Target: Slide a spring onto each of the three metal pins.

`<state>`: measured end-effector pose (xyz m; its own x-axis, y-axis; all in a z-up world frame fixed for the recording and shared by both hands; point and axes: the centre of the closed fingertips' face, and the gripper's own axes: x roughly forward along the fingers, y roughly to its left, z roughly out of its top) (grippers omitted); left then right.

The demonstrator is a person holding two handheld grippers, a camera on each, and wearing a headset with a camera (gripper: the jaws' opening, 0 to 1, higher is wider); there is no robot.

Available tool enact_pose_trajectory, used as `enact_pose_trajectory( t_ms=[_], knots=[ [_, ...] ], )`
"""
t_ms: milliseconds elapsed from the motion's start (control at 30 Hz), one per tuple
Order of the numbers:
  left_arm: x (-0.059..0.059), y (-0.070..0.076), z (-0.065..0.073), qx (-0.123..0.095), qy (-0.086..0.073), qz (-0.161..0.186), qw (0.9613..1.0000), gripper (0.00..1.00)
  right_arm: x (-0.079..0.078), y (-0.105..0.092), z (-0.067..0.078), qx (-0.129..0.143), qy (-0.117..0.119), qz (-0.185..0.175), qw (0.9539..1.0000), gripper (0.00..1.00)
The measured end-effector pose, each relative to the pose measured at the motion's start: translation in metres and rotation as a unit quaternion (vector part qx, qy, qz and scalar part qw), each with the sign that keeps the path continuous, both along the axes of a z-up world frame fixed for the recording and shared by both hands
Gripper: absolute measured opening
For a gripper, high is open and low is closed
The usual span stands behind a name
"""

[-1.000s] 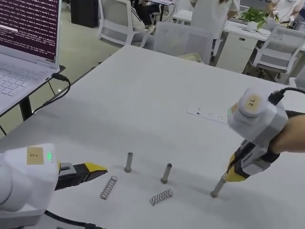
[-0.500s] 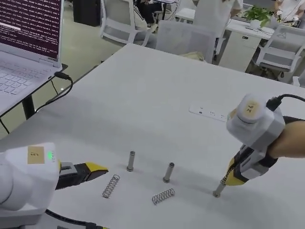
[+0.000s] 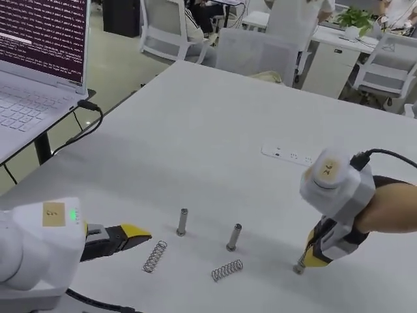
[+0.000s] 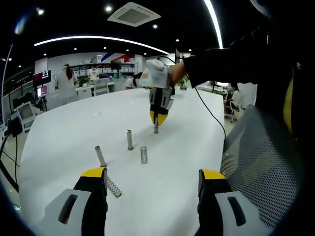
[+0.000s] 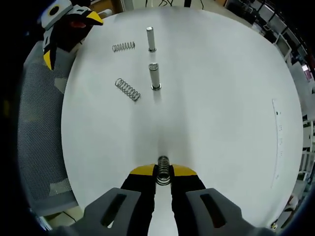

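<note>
Three metal pins stand upright on the white table: the left pin [image 3: 182, 222], the middle pin [image 3: 233, 237] and the right pin [image 3: 300, 266]. My right gripper [image 3: 316, 255] is low over the right pin, shut on a spring [image 5: 163, 175] seen end-on between its yellow tips. Only the right pin's base shows below the jaws. Two loose springs lie flat: one [image 3: 154, 255] near the left pin, one [image 3: 227, 270] in front of the middle pin. My left gripper [image 4: 152, 173] is open, and the nearer spring [image 4: 113, 187] lies just ahead of its left jaw.
An open laptop [image 3: 32, 72] sits on a side stand at the far left, with a cable [image 3: 88, 120] hanging from it. A white power strip [image 3: 287, 155] lies on the table behind the pins. Office chairs [image 3: 251, 52] stand beyond the far edge.
My right gripper has gone down along the right pin with the spring, so less of the pin shows. The left gripper has stayed put; the head camera shifted slightly.
</note>
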<state>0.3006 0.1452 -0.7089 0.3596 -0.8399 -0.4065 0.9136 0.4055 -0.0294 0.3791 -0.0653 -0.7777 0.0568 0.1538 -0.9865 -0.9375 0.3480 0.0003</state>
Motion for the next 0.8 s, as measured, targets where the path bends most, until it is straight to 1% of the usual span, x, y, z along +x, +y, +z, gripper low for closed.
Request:
enact_pose_trajectory(
  t_ms=[133,400,800],
  knots=[
    [0.0014,-0.0013,0.0014,-0.001,-0.001,0.000,1.0000,0.72,-0.0015,0.0004,-0.0034,0.002,0.001,-0.001,1.0000,0.09],
    [-0.0002,-0.0044,0.0009,-0.002,0.001,-0.006,1.0000,0.72,-0.0025,0.0000,-0.0093,-0.003,0.001,0.001,1.0000,0.09],
    [0.0025,-0.0050,0.0015,-0.004,0.000,-0.010,0.9999,0.71,-0.0029,-0.0002,-0.0084,-0.004,0.000,-0.002,1.0000,0.09]
  ],
)
